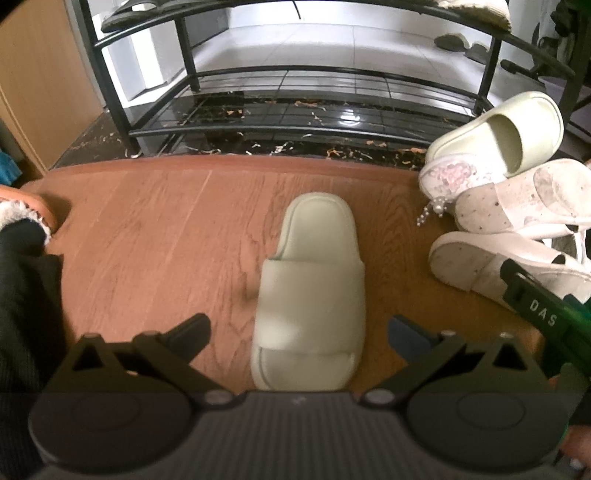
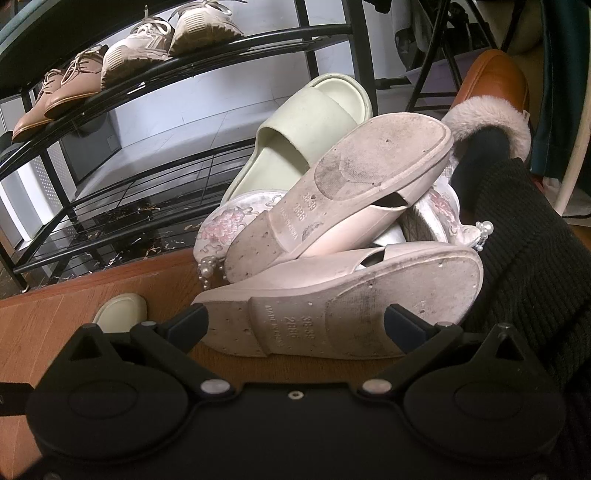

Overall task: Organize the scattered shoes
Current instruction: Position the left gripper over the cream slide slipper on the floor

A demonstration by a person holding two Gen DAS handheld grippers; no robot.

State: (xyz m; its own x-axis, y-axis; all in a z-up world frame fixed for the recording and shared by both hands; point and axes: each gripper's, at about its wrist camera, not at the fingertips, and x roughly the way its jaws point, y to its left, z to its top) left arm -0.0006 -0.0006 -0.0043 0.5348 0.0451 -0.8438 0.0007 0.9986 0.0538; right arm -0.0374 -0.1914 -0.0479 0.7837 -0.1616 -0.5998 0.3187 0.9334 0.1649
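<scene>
Spread wide and gripping nothing, the left claw [image 1: 299, 332] hovers over a pale green slide [image 1: 310, 288] lying flat on the wooden floor [image 1: 147, 229]. Equally wide open, the right claw [image 2: 295, 325] flanks the sole of a pink sandal [image 2: 332, 306] at the front of a shoe pile, perhaps touching it. Behind that pile leans the matching slide [image 2: 306, 125], against the black shoe rack [image 2: 110, 206].

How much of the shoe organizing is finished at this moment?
Done: sneakers and tan lace-ups sit on the rack. In hand: nothing; the open left gripper frames a slide, the open right gripper faces a sandal. Left: the pile.
</scene>
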